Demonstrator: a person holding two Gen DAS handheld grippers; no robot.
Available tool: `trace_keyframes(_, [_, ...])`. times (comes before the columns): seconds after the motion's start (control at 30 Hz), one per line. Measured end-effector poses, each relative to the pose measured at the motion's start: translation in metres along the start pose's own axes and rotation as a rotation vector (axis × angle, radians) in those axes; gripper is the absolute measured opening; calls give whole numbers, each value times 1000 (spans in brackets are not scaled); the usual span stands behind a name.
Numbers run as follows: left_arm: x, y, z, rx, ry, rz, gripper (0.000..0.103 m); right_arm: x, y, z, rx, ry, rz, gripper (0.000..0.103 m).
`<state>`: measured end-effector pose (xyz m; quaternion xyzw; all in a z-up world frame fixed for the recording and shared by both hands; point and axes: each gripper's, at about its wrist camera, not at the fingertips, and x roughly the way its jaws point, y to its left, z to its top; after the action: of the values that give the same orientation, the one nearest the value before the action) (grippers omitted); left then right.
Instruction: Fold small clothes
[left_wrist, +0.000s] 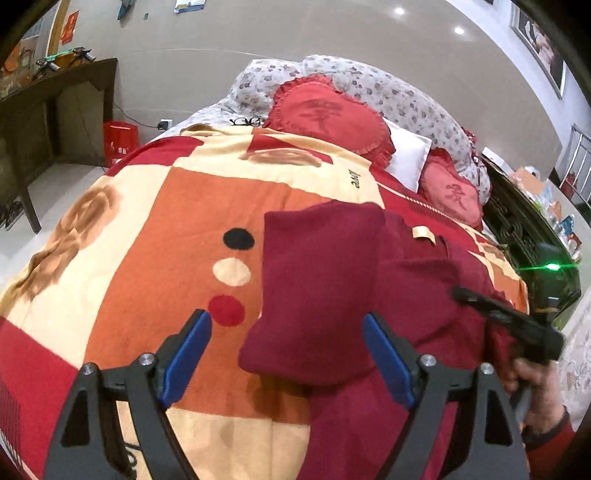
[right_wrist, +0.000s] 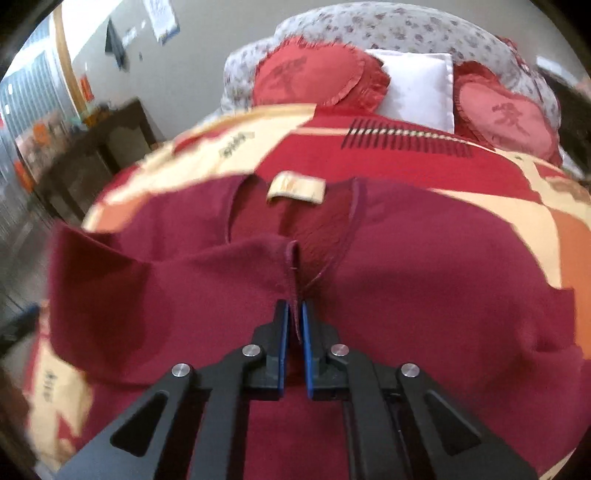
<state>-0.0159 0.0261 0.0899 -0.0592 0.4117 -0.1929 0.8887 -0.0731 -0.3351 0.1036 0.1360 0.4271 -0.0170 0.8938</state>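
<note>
right wrist view: right gripper (right_wrist: 294, 314) pinches a folded edge of the maroon garment (right_wrist: 406, 280) on the bedspread (right_wrist: 369, 147), pointing steeply down. left gripper (left_wrist: 286, 325) hovers with jaws spread over the garment's left fold.

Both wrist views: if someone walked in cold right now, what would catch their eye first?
Probably the dark red garment spread across the patchwork blanket, with the right gripper shut on a raised edge just below its neckline. Next, the left gripper, open over a folded-over flap of that garment. Behind, two red heart cushions flank a white pillow at the head of the bed.
</note>
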Motion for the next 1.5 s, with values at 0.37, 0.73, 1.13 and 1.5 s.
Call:
trace_keyframes(0.37, [53,-48,-7,83,60,35,87,-68,-84,-28,156,-54,-248,34])
trace_keyframes(0.73, [94,-42,5,46,86,141,87,-94,-69,-17,84,-141,-272,49])
trace_keyframes(1.13, [92,-51,7,66,86,161,87,-52,-83,-15,107,-32,-231,49])
trace_keyframes(1.5, [75,-82,7,92,58,123,87,-34,-93,-13,130,17,-232,49])
